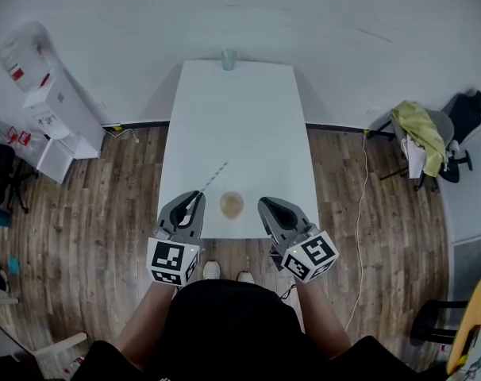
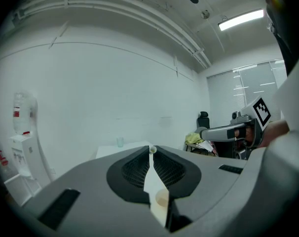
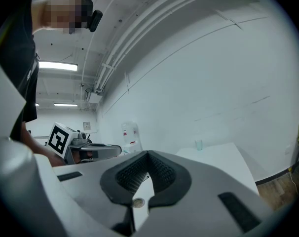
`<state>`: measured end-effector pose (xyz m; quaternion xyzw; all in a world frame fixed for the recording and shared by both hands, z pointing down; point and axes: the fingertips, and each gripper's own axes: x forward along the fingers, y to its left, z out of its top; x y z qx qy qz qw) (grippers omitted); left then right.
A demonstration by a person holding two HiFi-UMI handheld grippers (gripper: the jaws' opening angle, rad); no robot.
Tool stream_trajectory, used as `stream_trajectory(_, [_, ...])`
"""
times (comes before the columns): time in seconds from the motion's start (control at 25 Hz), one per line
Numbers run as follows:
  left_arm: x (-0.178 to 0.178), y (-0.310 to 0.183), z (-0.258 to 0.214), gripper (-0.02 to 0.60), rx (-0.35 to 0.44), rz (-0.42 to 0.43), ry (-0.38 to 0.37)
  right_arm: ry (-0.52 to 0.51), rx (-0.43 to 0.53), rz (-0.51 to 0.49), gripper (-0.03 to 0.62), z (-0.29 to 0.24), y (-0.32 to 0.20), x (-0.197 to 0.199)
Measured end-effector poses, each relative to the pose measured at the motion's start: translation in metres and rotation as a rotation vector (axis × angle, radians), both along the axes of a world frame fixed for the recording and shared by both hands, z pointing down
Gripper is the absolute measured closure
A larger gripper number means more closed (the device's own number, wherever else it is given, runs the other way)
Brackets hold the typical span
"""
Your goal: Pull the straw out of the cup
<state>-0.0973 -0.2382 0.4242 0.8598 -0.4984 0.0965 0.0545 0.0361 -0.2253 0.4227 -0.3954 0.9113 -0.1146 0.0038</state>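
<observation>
Pinching the straw (image 2: pixel 152 150) between its nearly closed pads, the left gripper (image 1: pixel 198 197) holds it near one end — the rest of the thin stem slants forward and to the right beyond the fingertips, clear of the cup (image 1: pixel 231 205). That cup, brownish inside, stands on the white table (image 1: pixel 240 117) just to the right of the left jaws and just left of the right gripper (image 3: pixel 148 155), whose jaws are pressed together with nothing between them. Far ahead of both pairs of jaws, a small pale glass (image 1: pixel 228 59) stands at the table's far edge.
</observation>
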Motion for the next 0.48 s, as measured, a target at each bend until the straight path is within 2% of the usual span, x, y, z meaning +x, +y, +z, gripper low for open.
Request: stream_trajectory(0.48, [0.0025,0.0037,0.0052,0.546,-0.011,0.003,-0.002,0.002,-0.012,0.010,0.572,0.0039,0.0020,0.0034])
